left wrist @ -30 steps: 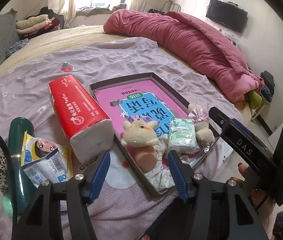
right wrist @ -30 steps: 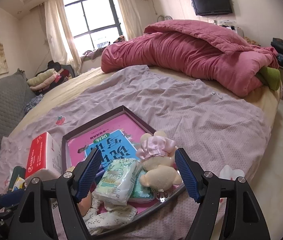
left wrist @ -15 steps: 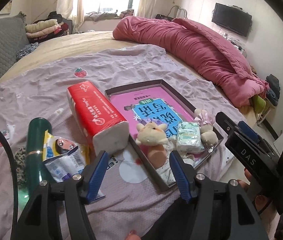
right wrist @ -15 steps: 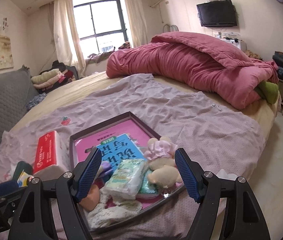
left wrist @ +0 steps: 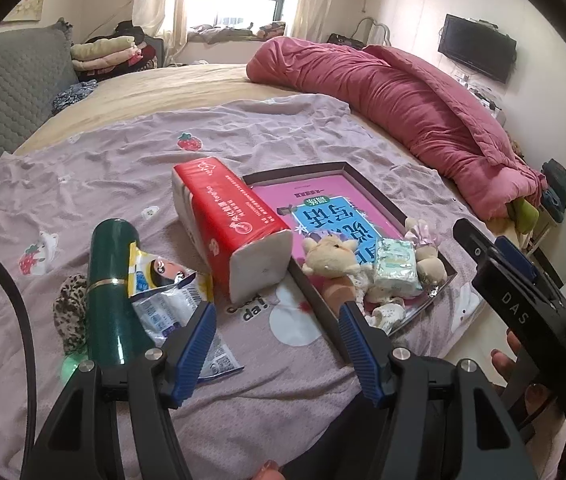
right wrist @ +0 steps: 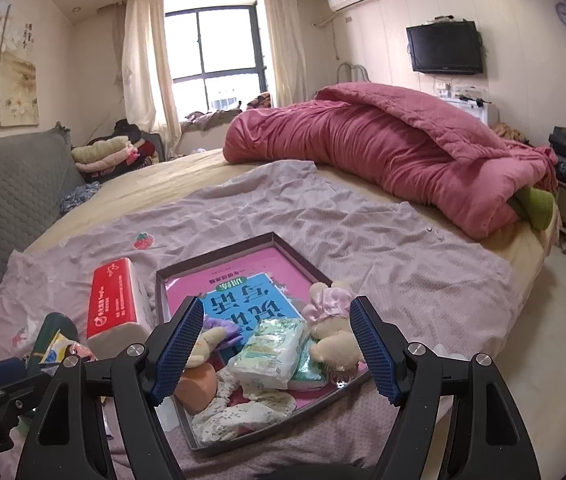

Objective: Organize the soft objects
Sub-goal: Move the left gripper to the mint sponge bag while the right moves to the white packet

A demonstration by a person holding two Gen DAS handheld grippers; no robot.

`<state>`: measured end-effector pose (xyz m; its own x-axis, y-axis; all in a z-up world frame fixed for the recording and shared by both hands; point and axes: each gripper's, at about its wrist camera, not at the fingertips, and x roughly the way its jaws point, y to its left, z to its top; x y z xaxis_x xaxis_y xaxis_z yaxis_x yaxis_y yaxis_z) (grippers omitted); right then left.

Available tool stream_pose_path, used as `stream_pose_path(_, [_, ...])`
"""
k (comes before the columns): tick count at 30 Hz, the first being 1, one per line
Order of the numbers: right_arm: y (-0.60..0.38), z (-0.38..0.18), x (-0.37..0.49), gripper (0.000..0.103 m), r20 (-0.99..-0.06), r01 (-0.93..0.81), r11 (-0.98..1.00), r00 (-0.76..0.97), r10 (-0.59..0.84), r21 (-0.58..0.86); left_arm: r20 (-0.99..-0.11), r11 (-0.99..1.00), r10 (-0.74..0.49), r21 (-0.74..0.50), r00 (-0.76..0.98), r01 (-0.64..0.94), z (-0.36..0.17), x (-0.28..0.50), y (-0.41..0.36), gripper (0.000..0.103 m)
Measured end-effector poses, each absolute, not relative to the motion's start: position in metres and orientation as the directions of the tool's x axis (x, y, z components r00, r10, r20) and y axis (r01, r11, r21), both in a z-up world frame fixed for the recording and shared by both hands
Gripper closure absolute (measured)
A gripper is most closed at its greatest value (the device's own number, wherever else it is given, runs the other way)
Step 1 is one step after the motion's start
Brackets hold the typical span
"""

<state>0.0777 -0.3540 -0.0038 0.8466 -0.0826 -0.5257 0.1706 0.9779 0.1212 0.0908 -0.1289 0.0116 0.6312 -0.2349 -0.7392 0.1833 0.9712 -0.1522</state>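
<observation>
A dark-rimmed tray (left wrist: pixel 379 194) (right wrist: pixel 219 258) lies on the bed with a pink and blue book in it. At its near end sit a tan plush toy (left wrist: pixel 331 258) (right wrist: pixel 207 346), a plush with a pink bow (left wrist: pixel 423 250) (right wrist: pixel 333 330), a pale green tissue pack (left wrist: pixel 397 266) (right wrist: pixel 273 354) and a floral cloth (right wrist: pixel 239 412). A red tissue pack (left wrist: pixel 231 216) (right wrist: pixel 113 304) lies left of the tray. My left gripper (left wrist: pixel 279 340) is open and empty, above the sheet. My right gripper (right wrist: pixel 275 350) is open and empty, above the tray's near end.
A green bottle (left wrist: pixel 109 288), a snack packet (left wrist: pixel 167 292) and a leopard-print cloth (left wrist: pixel 69 312) lie left of the red pack. A pink duvet (right wrist: pixel 383 148) is heaped at the far right. The bed's edge and floor (right wrist: pixel 543 340) are to the right.
Both grippers have drawn back and up from the tray, so more of the bed shows. Both stay open. The objects have not moved.
</observation>
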Motion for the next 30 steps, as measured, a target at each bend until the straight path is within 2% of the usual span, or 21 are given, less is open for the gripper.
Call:
stream_pose_path(18, [-0.327, 0.016, 0.066, 0.026, -0.499, 0.088, 0.993, 0.866, -0.038, 0.077, -0.737, 0.977, -0.214, -0.171, 0.641, 0.130, 0.010, 0.079, -0.100, 0.040])
stream_pose_path(30, [-0.291, 0.042, 0.055, 0.026, -0.453, -0.015, 0.999, 0.891, 0.037, 0.051, -0.701, 0.985, -0.123, -0.175, 0.702, -0.002, 0.027, 0.054, -0.024, 0.039])
